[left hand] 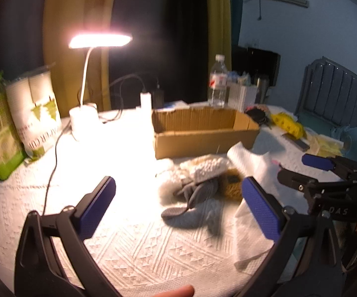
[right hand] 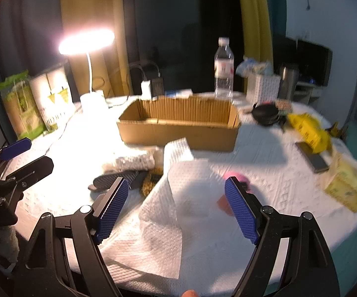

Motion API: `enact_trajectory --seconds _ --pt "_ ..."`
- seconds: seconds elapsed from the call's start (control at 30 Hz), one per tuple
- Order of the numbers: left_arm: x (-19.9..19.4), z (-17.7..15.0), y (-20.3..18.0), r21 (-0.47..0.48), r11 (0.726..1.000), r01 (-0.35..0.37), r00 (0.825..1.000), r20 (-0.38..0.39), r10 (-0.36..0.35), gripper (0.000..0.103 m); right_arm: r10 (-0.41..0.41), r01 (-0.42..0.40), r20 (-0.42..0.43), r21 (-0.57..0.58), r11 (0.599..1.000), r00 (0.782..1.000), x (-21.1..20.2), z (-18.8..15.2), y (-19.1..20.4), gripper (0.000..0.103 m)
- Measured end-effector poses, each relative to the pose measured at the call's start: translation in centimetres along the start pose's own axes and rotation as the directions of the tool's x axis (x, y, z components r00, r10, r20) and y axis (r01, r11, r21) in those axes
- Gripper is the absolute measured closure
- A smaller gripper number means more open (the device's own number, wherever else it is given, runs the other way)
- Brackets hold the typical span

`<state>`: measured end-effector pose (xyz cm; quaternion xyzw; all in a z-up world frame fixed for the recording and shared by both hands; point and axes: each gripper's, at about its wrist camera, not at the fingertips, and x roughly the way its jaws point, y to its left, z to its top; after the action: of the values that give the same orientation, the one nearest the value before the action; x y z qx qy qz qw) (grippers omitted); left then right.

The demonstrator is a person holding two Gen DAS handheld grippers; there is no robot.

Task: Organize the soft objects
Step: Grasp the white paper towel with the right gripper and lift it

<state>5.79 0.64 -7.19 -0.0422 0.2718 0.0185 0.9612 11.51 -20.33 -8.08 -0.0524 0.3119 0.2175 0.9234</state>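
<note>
My left tool [left hand: 178, 205] spread apart above the grey sock [left hand: 193, 212] on the tabletop [left hand: 134, 247], right tool [right hand: 178, 208] spread apart over white paper towel [right hand: 178, 212], cardboard box [right hand: 178, 128] behind, lit lamp [right hand: 87, 42] and water bottle [right hand: 224, 69] beyond.

A lived-in room of a home, seen at night: yellow curtains [right hand: 252, 12] hang against dark glass, and a lit desk lamp [left hand: 99, 41] stands on a worktop [left hand: 141, 247] under a white embossed cloth. Household clutter sits around: a water bottle [right hand: 224, 68], packaged goods [left hand: 33, 109], a cardboard box [right hand: 178, 126], a tissue box [right hand: 346, 188].
</note>
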Motion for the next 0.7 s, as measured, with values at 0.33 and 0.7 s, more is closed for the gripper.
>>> enact_trajectory --seconds 0.33,0.7 --pt "4.8 -1.3 -0.3 0.012 1.000 0.000 0.995 -0.104 0.001 0.001 0.049 -0.050 -0.142 -0.003 0.999 0.989 6.2 -1.2 -0.4 0.025" --pt "7.5 -0.9 -3.4 0.064 0.998 0.014 0.985 -0.170 -0.002 0.001 0.141 -0.139 -0.073 0.038 0.990 0.987 5.6 -0.7 -3.3 0.094"
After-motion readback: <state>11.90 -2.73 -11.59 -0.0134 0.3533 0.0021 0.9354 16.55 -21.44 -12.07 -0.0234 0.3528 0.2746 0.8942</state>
